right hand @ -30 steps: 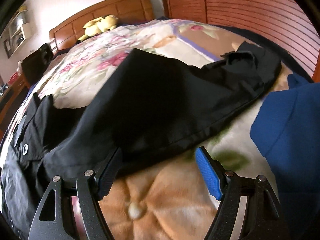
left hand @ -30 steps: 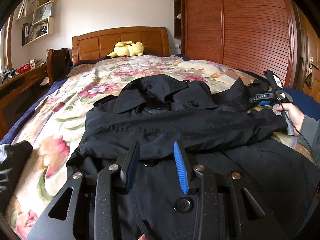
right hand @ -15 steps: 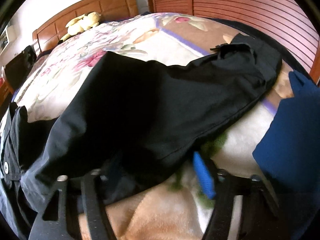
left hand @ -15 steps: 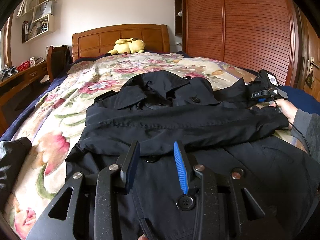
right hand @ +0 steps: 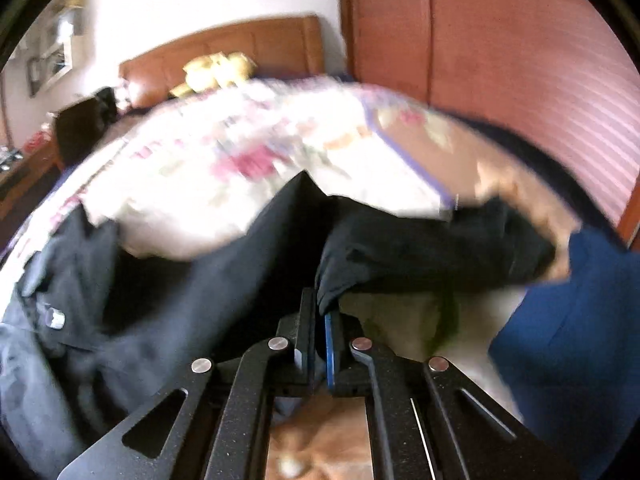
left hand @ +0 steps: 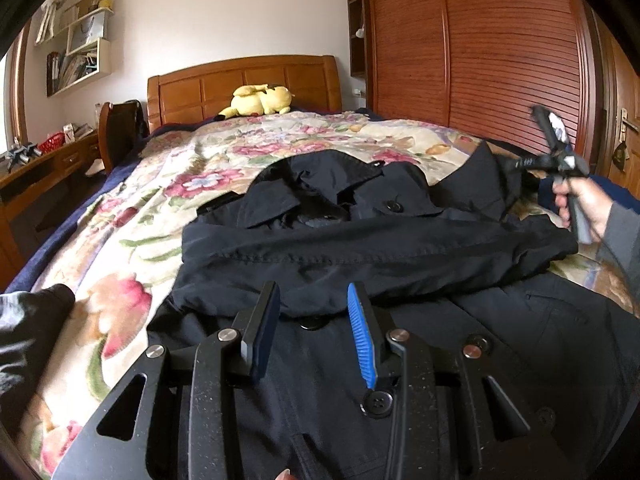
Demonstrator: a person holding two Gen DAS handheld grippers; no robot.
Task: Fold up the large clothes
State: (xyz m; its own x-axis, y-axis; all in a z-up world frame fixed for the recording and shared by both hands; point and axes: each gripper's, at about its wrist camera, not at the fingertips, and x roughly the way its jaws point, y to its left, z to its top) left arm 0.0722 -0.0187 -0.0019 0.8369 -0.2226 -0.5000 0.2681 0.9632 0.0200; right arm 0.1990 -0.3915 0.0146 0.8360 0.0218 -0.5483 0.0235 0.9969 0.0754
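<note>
The black coat [left hand: 360, 264] is spread on the bed [left hand: 132, 240], just ahead of the left tool [left hand: 314, 332], which is held open and empty above it. The coat's sleeve [right hand: 420, 248] is pinched in the closed right tool [right hand: 320, 320], likely so it can be folded over.

Black coat [left hand: 384, 264] lying front-up on the floral bed [left hand: 168, 200], partly folded

Dark, button-front with large black buttons, collar spread open toward the headboard end. One sleeve is folded flat across the chest, left to right. The other sleeve [right hand: 420, 248] on the right side is lifted off the bed, its fabric pinched between the closed fingers of the right hand-held gripper [right hand: 320, 320]; that view is motion-blurred. Lower body of coat spreads toward the camera, wrinkled
</note>
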